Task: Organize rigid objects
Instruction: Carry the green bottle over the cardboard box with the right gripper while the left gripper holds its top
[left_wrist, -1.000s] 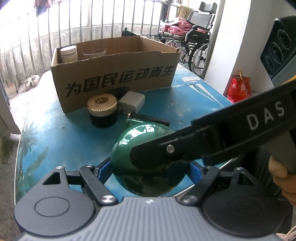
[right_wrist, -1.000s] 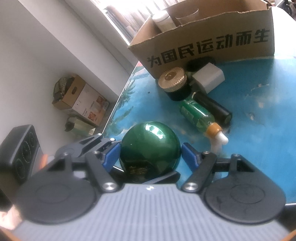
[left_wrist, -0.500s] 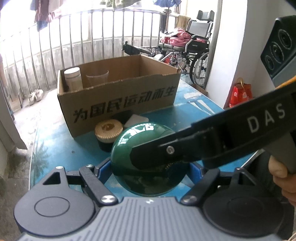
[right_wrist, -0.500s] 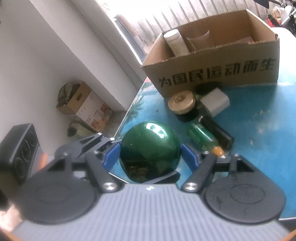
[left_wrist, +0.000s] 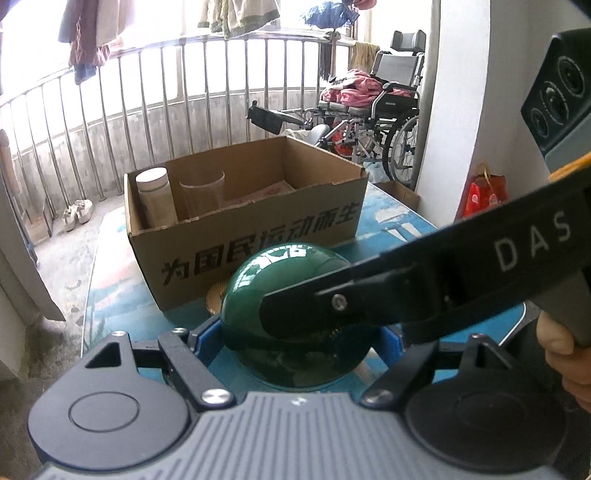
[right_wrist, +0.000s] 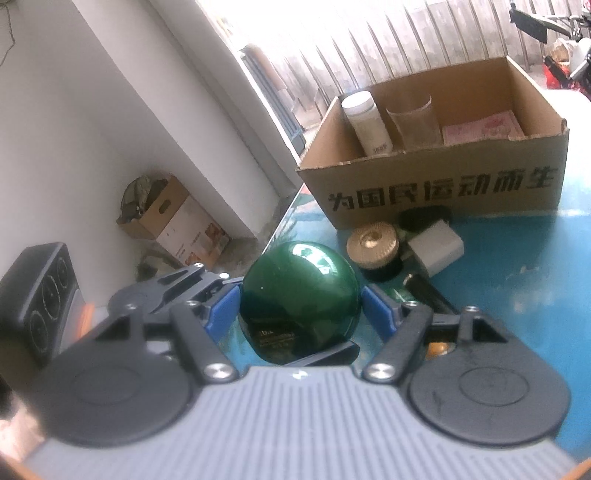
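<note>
Cardboard box (left_wrist: 258, 221) stands ahead on the blue table (right_wrist: 517, 277); green glossy sphere (right_wrist: 299, 299) is held clear of the tabletop, short of the box. Sphere looks rigid, smooth, likely slippery and fragile: hold at its widest girth. Left gripper (left_wrist: 299, 332) and right gripper (right_wrist: 301, 306) are both clamped on it, pads on opposite flanks.

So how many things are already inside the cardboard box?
3 visible: a white bottle in the left corner, a clear cup beside it, and a pink packet lying flat to the right. The box front wall may hide more.
</note>
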